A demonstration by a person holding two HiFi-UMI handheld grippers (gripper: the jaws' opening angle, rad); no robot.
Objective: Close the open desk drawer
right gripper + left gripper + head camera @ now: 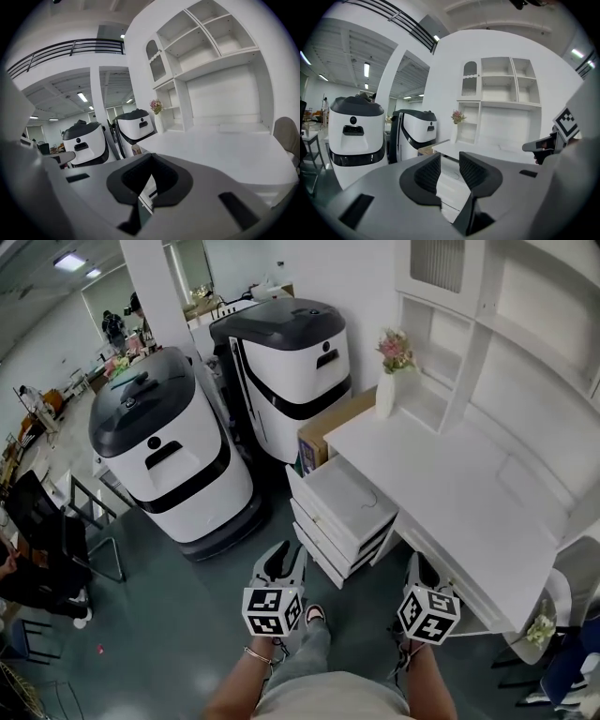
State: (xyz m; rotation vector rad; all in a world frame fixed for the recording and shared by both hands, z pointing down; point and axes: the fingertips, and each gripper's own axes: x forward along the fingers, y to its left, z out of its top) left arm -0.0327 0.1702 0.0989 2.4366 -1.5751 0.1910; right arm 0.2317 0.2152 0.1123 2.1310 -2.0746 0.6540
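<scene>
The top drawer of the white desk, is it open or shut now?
Open. In the head view the top drawer is pulled out from under the desk, and its inside shows from above.

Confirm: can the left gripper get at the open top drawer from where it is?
Probably yes. The left gripper points toward the open drawer, jaws apart and empty, and only floor shows between them. The nearest white machine stands off to its left, out of the path.

Looking down on a desk (469, 484) at right, with an open drawer (342, 491) jutting from its left end, a vase (385, 395) standing on its far corner, a far machine (286, 362) and a near machine (164, 446) standing further left.
</scene>
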